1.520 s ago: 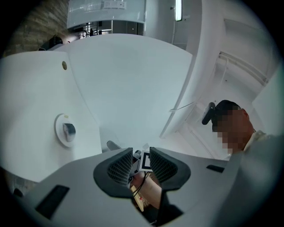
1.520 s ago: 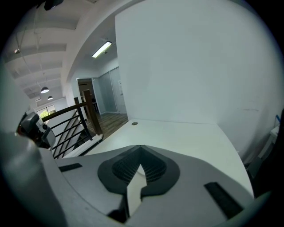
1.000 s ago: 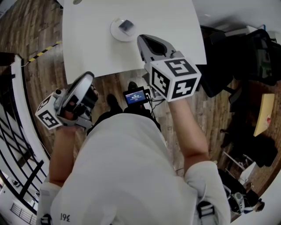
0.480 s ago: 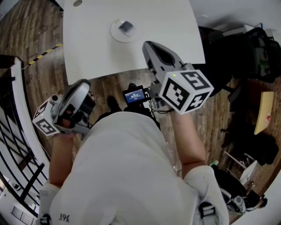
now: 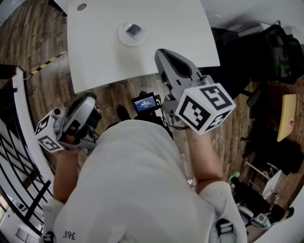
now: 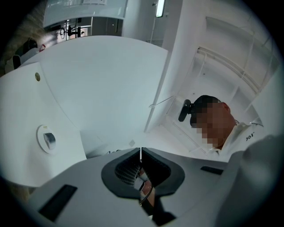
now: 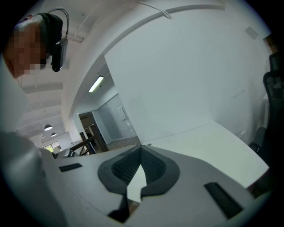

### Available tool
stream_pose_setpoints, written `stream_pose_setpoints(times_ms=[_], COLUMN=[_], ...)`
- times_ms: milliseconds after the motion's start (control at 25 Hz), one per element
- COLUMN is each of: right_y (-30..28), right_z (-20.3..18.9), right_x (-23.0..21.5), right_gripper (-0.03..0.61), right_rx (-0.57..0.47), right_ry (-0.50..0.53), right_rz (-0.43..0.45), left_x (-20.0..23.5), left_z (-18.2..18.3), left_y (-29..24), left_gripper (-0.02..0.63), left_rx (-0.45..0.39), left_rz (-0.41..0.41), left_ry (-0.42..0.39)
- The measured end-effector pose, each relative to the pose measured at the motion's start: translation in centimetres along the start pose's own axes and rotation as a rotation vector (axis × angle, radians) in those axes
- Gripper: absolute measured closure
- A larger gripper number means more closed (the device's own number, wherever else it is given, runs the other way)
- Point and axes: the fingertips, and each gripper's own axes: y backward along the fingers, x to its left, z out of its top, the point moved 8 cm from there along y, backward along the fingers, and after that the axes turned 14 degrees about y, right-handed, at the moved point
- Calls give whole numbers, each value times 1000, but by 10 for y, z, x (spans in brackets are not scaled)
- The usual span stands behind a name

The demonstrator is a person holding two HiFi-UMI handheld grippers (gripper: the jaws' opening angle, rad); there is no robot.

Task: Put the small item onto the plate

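A small grey item [image 5: 134, 31] lies on a round white plate [image 5: 124, 39] on the white table [image 5: 104, 57], in the head view at top centre. The plate [image 6: 43, 142] with the item [image 6: 50, 138] also shows at the left of the left gripper view. My right gripper [image 5: 160, 52] is held over the table's near edge, jaws shut and empty, well short of the plate. My left gripper [image 5: 91, 96] hangs off the table over the wooden floor at the left, shut with nothing in it. Both sets of jaws [image 6: 140, 150] [image 7: 141, 147] meet tip to tip.
The table has a small round hole [image 5: 81, 7] near its far left corner. A small screen [image 5: 146, 103] glows at the person's chest. Dark railing [image 5: 14, 142] runs along the left. Black bags and chairs [image 5: 270, 52] crowd the right, beside a brown board [image 5: 286, 116].
Both grippers have drawn back toward the person, away from the plate. The left gripper has dropped lower at the left; the right gripper's marker cube has come nearer.
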Motion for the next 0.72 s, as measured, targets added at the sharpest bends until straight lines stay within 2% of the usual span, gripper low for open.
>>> stream_pose_setpoints(times_ms=[720], right_y=[32], right_z=[19], right_x=[11], right_gripper=[578], right_rx=[-89], right_ry=[-73], right_rz=[16], left_x=[-21], left_z=[-7], left_y=[-11], left_gripper=[607], left_rx=[-3], left_rz=[-45], left_ry=[8])
